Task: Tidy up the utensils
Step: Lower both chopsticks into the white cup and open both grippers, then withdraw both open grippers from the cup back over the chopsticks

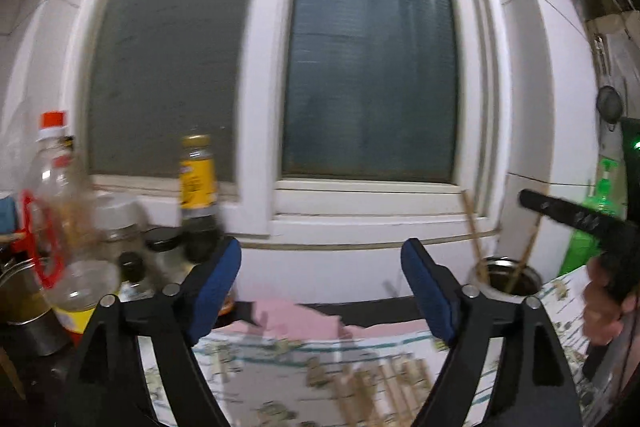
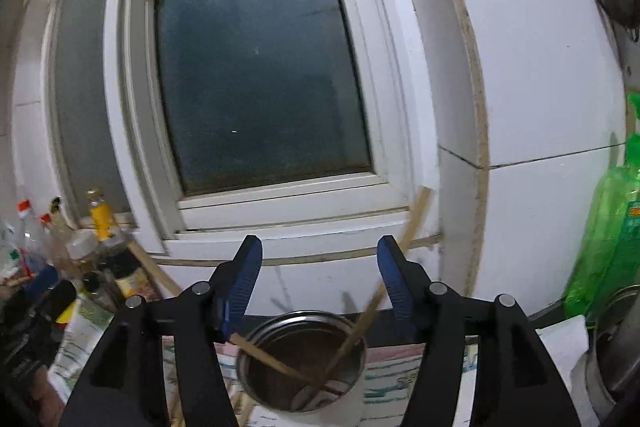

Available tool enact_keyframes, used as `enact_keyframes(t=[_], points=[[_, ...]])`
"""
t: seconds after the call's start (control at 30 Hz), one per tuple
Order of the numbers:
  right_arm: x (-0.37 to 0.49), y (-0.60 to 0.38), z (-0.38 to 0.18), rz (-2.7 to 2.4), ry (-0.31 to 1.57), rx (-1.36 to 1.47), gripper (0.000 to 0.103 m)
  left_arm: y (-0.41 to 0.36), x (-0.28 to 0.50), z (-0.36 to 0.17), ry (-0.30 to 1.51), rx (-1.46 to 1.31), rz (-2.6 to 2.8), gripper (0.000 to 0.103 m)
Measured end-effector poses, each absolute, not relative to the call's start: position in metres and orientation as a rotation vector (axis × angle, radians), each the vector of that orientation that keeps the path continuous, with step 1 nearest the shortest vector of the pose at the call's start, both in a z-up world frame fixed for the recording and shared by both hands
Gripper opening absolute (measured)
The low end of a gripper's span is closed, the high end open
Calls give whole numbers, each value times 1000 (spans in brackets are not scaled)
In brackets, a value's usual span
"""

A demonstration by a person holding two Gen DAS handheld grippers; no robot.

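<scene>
A round metal holder [image 2: 301, 361] stands on the patterned cloth below the window, with two wooden chopsticks [image 2: 362, 323] leaning in it. My right gripper [image 2: 318, 277] is open and empty, just above and behind the holder's rim. The holder also shows in the left wrist view [image 1: 508, 277] at the right, with the chopsticks [image 1: 474, 237] sticking up. My left gripper [image 1: 320, 283] is open and empty above the cloth. Several wooden chopsticks [image 1: 380, 387] lie on the cloth below it. The right gripper's black body [image 1: 580, 223] shows at the right edge.
Sauce bottles and jars [image 1: 196, 195] crowd the left side by the window sill. A green plastic bottle [image 2: 608, 239] and a metal pot [image 2: 616, 343] stand at the right. The tiled wall and window frame [image 2: 280, 195] are close behind.
</scene>
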State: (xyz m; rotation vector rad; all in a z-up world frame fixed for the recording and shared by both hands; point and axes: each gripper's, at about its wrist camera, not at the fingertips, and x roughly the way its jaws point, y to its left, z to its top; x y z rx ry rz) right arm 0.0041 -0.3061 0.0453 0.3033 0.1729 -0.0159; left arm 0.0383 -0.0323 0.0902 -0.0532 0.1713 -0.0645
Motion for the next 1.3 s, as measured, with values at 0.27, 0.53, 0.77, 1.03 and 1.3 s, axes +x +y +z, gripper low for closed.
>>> enact_keyframes(t=[0.27,0.53,0.77,1.03,1.3], points=[[-22,-274,43,-200,25,226,69,6,33,58,224,-139,20,94],[-63,-277,36,-88,45,348,70,33,33,55,269,-249,47,99],[-62,-246,11,68,117,292,72,24,49,45,380,-220,15,99],[-52,-227,0,166,174,233,72,16,64,34,456,-166,29,100],[-42,-208,-6,236,233,167,73,26,77,23,555,-203,38,100]])
